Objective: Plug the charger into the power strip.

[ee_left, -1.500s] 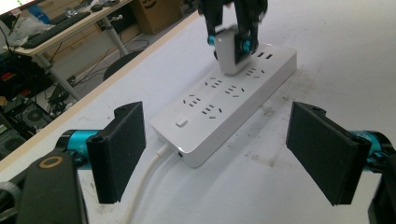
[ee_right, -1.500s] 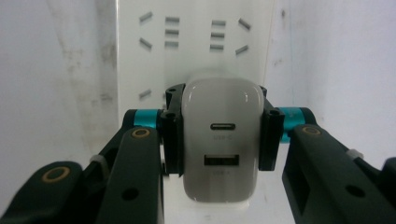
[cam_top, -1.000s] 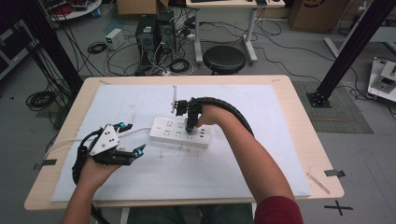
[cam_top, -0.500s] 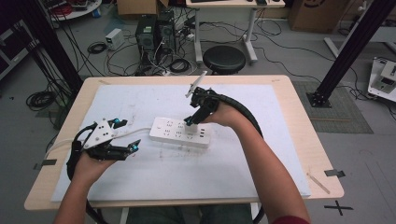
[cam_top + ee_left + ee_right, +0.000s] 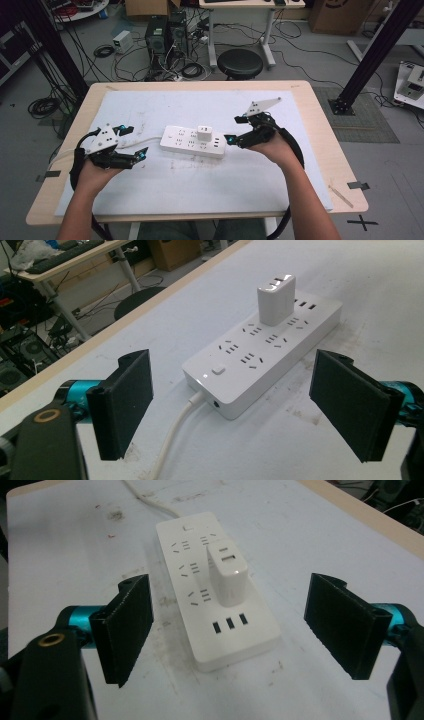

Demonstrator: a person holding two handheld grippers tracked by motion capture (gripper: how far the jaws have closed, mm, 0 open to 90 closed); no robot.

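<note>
One white charger point(image 5: 204, 133) stands upright, plugged into the white power strip point(image 5: 192, 142); left gripper point(image 5: 132, 142) and right gripper point(image 5: 234, 129) both gape wide, the right's jaws having just opened, empty.

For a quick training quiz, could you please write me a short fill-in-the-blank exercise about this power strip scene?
1. A white charger is plugged into the white ____.
2. The right gripper has its jaws ____, with nothing between them.
3. The power strip lies between the left gripper and the ____ gripper.
4. The strip's cord is ____ in colour.

Missing words: power strip; open; right; white
</note>
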